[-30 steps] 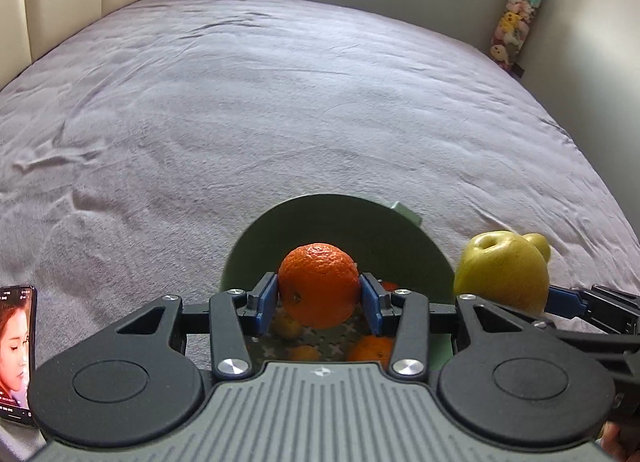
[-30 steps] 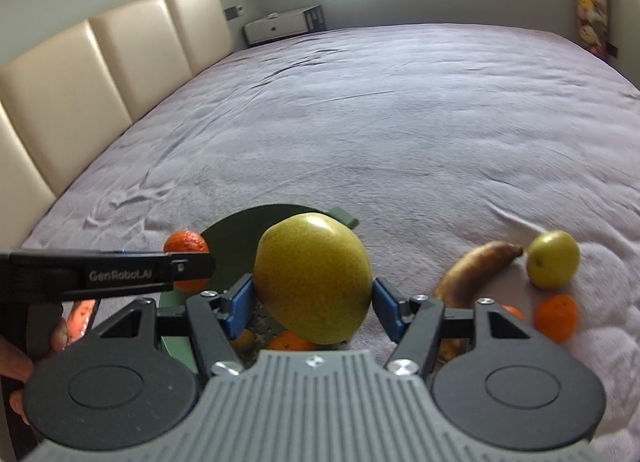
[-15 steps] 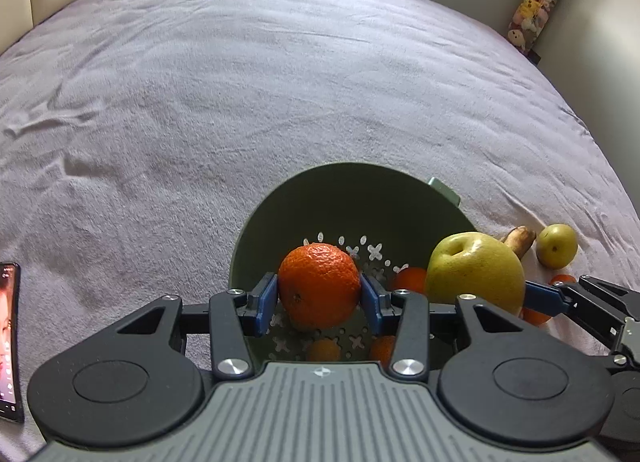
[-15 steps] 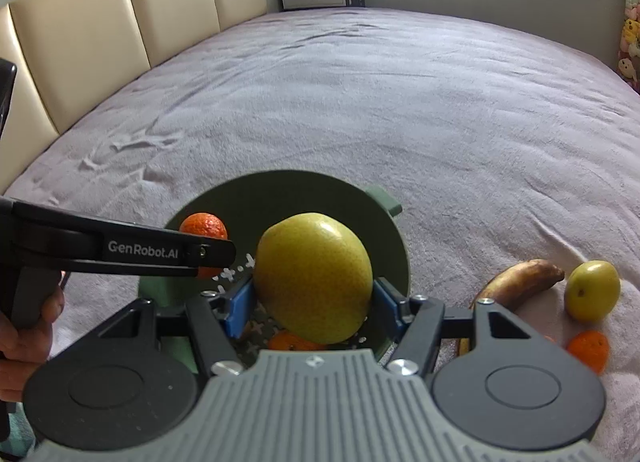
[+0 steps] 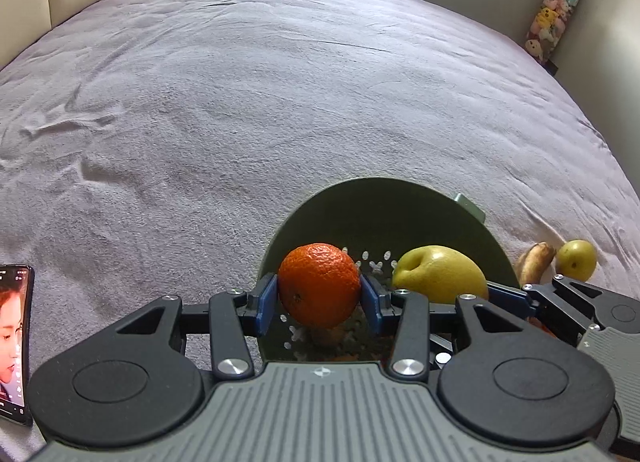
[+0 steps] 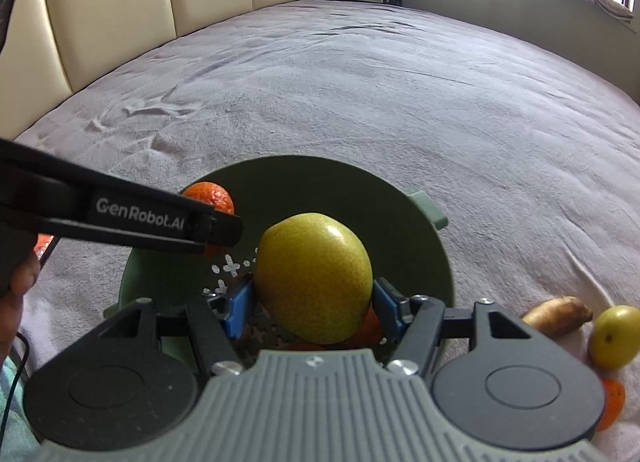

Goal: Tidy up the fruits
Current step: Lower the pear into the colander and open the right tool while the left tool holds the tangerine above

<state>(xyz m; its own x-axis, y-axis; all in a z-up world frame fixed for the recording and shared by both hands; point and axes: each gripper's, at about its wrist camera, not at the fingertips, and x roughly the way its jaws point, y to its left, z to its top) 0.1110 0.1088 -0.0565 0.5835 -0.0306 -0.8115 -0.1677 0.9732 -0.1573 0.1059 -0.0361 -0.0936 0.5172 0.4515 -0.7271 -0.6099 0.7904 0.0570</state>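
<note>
A: What carries it all?

B: A bed (image 5: 280, 93) under a grey-purple cover. A green colander (image 6: 360, 197) sits on it, directly below both sets of jaws.

A: And loose on the cover?

B: Right of the right jaws: a browned banana (image 6: 558, 316), a small yellow-green fruit (image 6: 614, 336), a tangerine (image 6: 612, 402). Left of the left jaws, a phone (image 5: 14, 342).

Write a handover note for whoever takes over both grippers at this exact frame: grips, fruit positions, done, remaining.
Left gripper: shut on the round orange tangerine, held over the green perforated plastic colander.
Right gripper: shut on the large yellow-green pear, also over the colander.
Done: a few small orange fruits already lie in the colander, partly hidden.
Left: release both; then collect the browned banana, small yellow-green round fruit and loose small tangerine from the grey bedspread.
</note>
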